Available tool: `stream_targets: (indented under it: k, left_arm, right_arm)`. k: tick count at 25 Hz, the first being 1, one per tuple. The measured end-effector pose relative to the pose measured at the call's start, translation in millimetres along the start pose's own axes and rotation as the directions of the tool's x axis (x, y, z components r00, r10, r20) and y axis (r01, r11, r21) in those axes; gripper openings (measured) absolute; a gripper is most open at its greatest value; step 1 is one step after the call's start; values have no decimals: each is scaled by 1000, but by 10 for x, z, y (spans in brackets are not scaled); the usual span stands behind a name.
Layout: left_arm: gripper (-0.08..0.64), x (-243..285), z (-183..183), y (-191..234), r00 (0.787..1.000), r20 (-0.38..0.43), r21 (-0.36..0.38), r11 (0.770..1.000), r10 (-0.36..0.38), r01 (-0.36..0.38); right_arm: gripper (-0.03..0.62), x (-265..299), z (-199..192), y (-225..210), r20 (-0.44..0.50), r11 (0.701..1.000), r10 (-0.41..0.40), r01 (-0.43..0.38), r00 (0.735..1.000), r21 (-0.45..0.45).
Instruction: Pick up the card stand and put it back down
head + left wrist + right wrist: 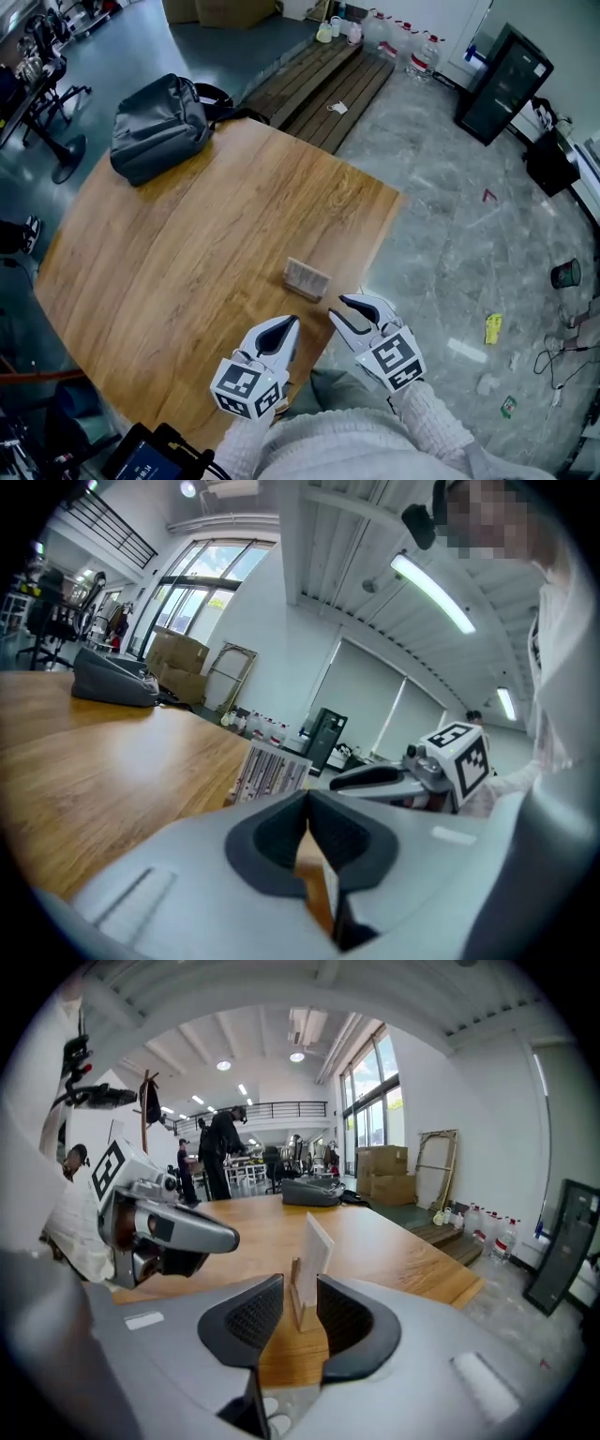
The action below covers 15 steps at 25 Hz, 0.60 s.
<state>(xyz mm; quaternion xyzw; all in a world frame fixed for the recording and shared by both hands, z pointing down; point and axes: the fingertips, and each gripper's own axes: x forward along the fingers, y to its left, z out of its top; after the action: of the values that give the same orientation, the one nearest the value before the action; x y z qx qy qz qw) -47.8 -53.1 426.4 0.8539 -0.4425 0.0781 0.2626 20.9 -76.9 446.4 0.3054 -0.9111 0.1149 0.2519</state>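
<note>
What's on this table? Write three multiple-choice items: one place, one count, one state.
1. The grey bag lies:
A. on the floor
B. at the table's far left corner
C. under the table

2. Card stands on the table:
A. one
B. two
C. three

3. The left gripper's jaws are:
A. wide apart
B. closed on the card stand
C. together, empty

Key: B, the bag rests on the wood at its far edge; A, a single stand shows; C, the jaws meet with nothing between them.
</note>
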Motion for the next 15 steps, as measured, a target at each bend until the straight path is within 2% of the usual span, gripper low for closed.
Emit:
stream_targets:
  k: [3, 9, 15]
  left_arm:
    - [8, -33, 35, -135, 1000, 2, 24, 1000, -13, 13]
    - [8, -46, -64, -340, 999, -8, 39, 999, -31, 31]
    - [8, -73, -83, -441, 999, -9, 51, 998, -38, 39]
  right_arm:
    - [80, -155, 154, 73, 72, 999, 12, -16, 997, 52]
    - [1, -310, 294, 253, 158, 996, 45, -56, 986, 66]
    - [-2, -360, 285, 475, 158, 991, 126, -132, 979, 28]
